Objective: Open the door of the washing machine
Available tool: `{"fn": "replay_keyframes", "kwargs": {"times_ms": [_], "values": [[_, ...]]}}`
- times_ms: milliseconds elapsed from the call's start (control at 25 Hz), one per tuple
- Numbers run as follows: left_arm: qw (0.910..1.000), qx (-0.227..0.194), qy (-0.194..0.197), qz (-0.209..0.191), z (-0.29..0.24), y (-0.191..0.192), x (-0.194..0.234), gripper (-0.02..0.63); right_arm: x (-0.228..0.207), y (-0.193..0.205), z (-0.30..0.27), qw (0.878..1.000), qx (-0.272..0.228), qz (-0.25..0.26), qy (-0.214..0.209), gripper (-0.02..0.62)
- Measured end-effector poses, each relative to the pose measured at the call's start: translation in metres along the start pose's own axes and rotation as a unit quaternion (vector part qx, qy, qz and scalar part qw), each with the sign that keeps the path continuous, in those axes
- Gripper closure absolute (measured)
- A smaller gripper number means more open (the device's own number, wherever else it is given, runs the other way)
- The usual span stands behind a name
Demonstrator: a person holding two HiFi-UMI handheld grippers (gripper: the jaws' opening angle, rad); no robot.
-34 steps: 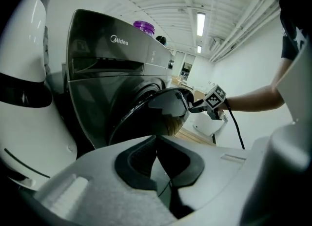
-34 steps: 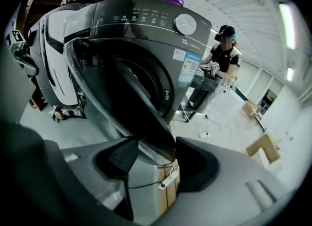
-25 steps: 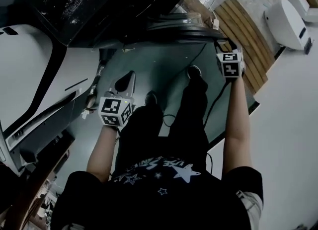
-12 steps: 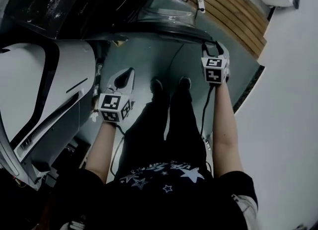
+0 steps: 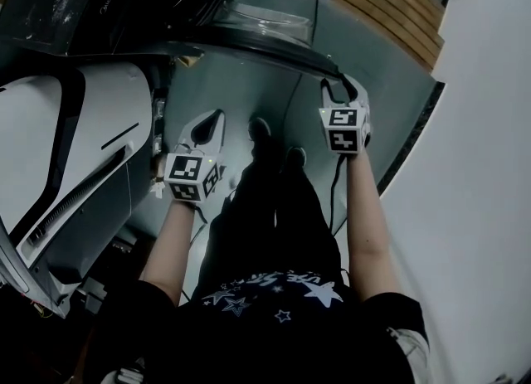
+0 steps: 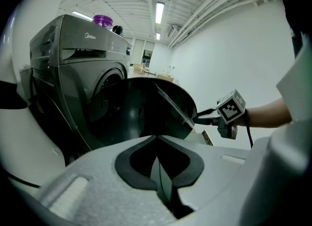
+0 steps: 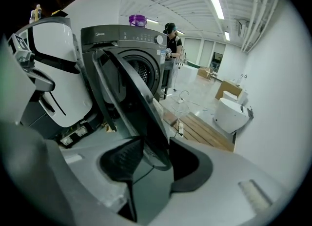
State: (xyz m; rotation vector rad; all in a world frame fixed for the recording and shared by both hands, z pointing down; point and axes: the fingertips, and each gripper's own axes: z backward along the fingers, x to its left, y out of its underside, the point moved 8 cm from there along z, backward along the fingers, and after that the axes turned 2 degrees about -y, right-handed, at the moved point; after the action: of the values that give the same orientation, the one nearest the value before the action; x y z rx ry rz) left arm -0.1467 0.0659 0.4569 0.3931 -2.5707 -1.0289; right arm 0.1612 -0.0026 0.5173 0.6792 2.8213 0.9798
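The grey washing machine (image 7: 126, 49) stands with its round dark door (image 7: 131, 103) swung wide open. My right gripper (image 7: 156, 159) sits on the door's outer rim, which fills the gap between its pads; its jaws have just been closing on it. From above, the right gripper (image 5: 342, 85) meets the door (image 5: 265, 42) at its free edge. The left gripper view shows the right gripper (image 6: 202, 120) touching the door (image 6: 146, 108) there. My left gripper (image 6: 156, 139) is shut and empty, facing the open drum. In the head view the left gripper (image 5: 211, 121) hangs over the floor, apart from the door.
A large white casing (image 5: 66, 150) stands close on the left. A wooden pallet (image 5: 382, 1) lies beyond the green mat (image 5: 249, 92). My shoes (image 5: 260, 129) are between the grippers. A purple tub (image 7: 138, 20) tops the machine, and a person (image 7: 171, 37) stands behind it.
The door has swung further open and my right gripper has travelled with its edge, leftward in the head view. My left gripper shifted slightly, and my feet stepped closer together.
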Motion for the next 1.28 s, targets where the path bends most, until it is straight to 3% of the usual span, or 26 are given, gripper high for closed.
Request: {"fn": "replay_keyframes", "kwargs": {"times_ms": [360,760,1000,1280], "values": [[0.9997,-0.003,-0.023,-0.001,0.032,0.04,-0.031,0.595,0.032,0.032,0.029,0.999,-0.019,-0.016,-0.035,0.466],[0.9982,-0.02,-0.057,-0.001,0.087,0.083,-0.078,0.595,0.084,0.052,0.054,0.994,-0.043,0.015,-0.101,0.485],[0.9959,-0.02,-0.088,0.013,0.127,0.104,-0.076,0.595,0.122,0.064,0.066,0.989,-0.044,0.011,-0.137,0.5],[0.9959,-0.01,-0.087,0.023,0.159,0.133,-0.065,0.595,0.174,0.074,0.077,0.986,-0.039,0.004,-0.165,0.508]]}}
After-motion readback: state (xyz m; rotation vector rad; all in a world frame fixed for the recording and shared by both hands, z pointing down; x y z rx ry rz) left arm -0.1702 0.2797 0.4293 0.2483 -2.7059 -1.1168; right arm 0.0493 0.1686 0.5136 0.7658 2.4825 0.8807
